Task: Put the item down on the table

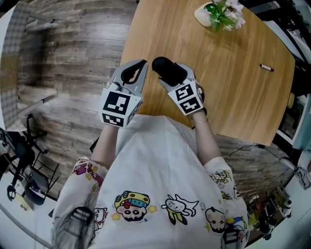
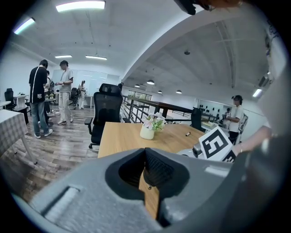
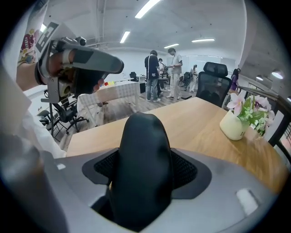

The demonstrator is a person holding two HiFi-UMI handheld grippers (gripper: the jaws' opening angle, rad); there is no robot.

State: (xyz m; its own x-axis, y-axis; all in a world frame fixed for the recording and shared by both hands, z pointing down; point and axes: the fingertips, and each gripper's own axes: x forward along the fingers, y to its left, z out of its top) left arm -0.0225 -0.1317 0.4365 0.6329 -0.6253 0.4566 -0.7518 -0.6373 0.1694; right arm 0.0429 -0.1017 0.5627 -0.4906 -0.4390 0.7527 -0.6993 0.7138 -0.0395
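The right gripper (image 1: pixel 174 74) holds a smooth, rounded black item (image 1: pixel 168 69), possibly a computer mouse, though the shape alone does not settle that. In the right gripper view the fingers (image 3: pixel 191 170) stand wide and press on both sides of the item (image 3: pixel 141 164), whose domed end juts out past them. It sits above the near part of the wooden worktop (image 1: pixel 233 102), close to the edge by the person, and does not appear to be resting on the wood.

The left gripper (image 1: pixel 137 68) hovers just beside the right one, over the worktop's near corner. Its fingers (image 2: pixel 166 170) are drawn together to a thin slit with nothing between them; only the wood shows through.

At the far end of the worktop stands a pale pot of flowers (image 1: pixel 219 13), and a small marker (image 1: pixel 266 67) lies well to its right.
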